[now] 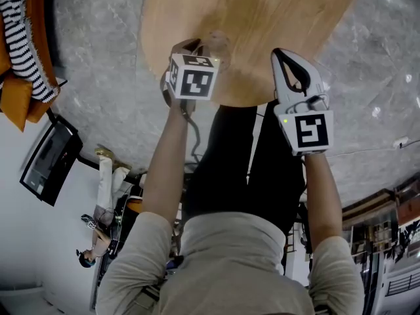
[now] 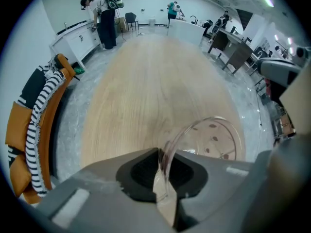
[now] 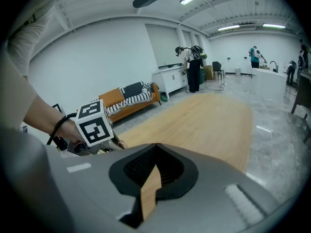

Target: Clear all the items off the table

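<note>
An oval wooden table [image 1: 262, 18] lies below me, its top bare apart from one clear plastic cup [image 1: 215, 46]. My left gripper [image 1: 197, 46] hangs over the table's near edge, shut on the rim of that cup. In the left gripper view the cup [image 2: 214, 140] leans to the right, dark dots on its bottom, its thin wall pinched between the jaws of the left gripper [image 2: 163, 174]. My right gripper [image 1: 279, 53] is shut with nothing in it, beside the left one at the table's edge. The right gripper view shows the right gripper [image 3: 150, 178] with only wood in the slit between its jaws.
Grey marble floor [image 1: 98, 77] surrounds the table. An orange sofa with a striped cloth [image 1: 20, 38] stands to the left, a dark screen [image 1: 49, 157] near it. People stand by white counters [image 2: 104, 18] far beyond the table's end. The person's legs are against the near edge.
</note>
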Demonstrator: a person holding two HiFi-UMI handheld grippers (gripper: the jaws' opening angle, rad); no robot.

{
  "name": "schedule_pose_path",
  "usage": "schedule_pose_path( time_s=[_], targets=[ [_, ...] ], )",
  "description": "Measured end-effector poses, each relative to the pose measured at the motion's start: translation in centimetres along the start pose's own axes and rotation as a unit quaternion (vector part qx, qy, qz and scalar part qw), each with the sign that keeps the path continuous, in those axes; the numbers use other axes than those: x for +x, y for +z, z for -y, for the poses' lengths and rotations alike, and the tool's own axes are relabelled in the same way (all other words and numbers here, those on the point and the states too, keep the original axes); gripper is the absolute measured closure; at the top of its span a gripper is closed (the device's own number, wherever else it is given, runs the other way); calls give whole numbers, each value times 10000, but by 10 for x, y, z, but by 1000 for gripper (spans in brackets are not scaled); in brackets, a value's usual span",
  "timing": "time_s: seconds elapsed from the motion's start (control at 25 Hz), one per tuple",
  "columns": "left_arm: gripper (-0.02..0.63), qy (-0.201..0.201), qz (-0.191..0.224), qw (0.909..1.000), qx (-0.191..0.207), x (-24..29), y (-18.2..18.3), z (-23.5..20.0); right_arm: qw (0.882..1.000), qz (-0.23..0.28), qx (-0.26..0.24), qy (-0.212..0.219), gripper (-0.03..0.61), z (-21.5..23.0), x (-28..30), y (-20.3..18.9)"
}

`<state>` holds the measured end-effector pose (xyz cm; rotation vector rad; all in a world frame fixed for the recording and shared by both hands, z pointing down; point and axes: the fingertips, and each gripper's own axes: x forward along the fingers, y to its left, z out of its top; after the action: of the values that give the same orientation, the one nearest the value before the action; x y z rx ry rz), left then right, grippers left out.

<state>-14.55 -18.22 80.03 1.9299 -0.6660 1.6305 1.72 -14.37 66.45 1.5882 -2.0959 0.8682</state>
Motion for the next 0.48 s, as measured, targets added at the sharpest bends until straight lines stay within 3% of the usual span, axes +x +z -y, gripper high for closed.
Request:
schedule_pose_path(
  time_s=[0.28,0.48],
  targets=[
    [569,52,457,9988,-148,-36,7,16,9995,-42,-224,205,572,-13,-12,4],
    [569,-111,950,9940,-532,-65,14,34,9990,88,-242,376,572,-29,-19,15]
  ],
)
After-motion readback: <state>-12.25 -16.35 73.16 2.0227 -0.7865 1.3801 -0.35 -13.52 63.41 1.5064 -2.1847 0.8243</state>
